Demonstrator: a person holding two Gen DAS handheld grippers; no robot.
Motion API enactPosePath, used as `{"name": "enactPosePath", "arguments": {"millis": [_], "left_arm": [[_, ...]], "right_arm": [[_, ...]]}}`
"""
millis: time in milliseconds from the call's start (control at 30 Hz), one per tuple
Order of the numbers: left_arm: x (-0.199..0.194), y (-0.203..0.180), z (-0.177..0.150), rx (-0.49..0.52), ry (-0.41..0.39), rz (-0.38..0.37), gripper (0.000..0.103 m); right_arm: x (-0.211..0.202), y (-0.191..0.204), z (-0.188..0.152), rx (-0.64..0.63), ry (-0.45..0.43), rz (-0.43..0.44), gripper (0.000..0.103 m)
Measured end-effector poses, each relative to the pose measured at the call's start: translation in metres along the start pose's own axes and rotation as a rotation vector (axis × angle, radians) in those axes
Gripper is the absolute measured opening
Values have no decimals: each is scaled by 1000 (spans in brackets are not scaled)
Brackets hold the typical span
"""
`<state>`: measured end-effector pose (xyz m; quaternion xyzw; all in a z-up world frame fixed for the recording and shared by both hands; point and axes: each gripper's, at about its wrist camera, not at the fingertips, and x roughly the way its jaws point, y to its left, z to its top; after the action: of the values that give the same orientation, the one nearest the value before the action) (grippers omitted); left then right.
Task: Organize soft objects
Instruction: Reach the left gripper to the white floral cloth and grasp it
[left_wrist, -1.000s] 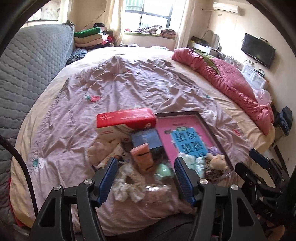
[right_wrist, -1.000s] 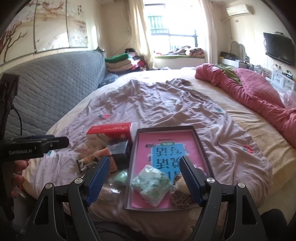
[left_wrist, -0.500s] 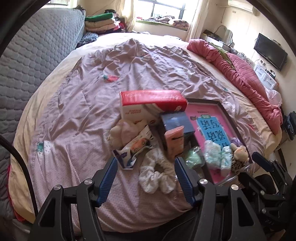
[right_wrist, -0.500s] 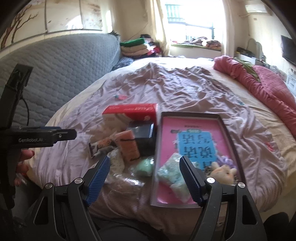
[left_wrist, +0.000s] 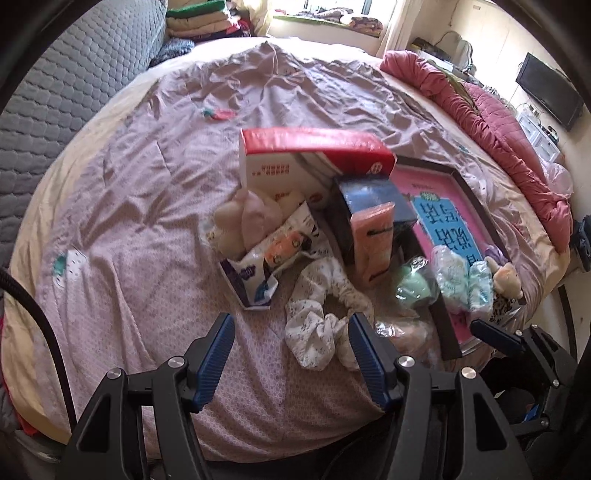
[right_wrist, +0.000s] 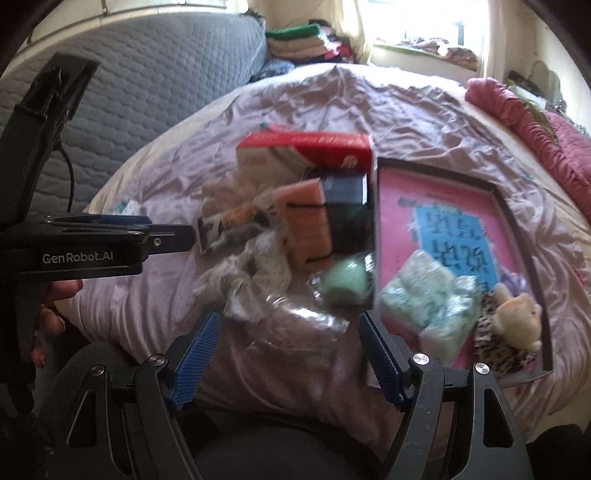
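Left hand-held gripper (left_wrist: 290, 354) open, white scrunchie (left_wrist: 325, 310) lying flat

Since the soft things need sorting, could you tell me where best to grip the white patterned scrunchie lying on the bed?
Grip the white patterned scrunchie across its bunched near lobe, coming down from above with the open left gripper. It lies flat and loose on the bedsheet, clear of the boxes, so the ruffled fabric probably pinches easily.

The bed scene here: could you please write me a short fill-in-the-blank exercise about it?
1. The plush toy lies inside the shallow ____ lined in pink.
2. The top of the long box behind the pile is ____.
3. The white scrunchie lies on the ____, outside the tray.
4. Both claws hold ____.

Missing words: tray; red; bed; nothing
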<state>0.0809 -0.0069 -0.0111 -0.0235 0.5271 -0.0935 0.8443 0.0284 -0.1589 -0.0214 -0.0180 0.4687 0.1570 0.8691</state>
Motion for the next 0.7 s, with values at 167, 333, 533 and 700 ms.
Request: {"name": "enactPosePath", "arguments": {"millis": [167, 333, 533, 700], "left_arm": [[19, 2, -4, -1, 43, 3, 63], [36, 1, 0, 5, 72, 5, 63], [58, 0, 4, 14, 110, -4, 63], [72, 1, 5, 1, 125, -31, 63]], "right_arm": [[17, 3, 0, -6, 40, -22, 79], [34, 11, -1, -51, 61, -77, 79], [58, 14, -4, -79, 119, -113, 79], [70, 8, -4, -75, 135, -125, 77]]}}
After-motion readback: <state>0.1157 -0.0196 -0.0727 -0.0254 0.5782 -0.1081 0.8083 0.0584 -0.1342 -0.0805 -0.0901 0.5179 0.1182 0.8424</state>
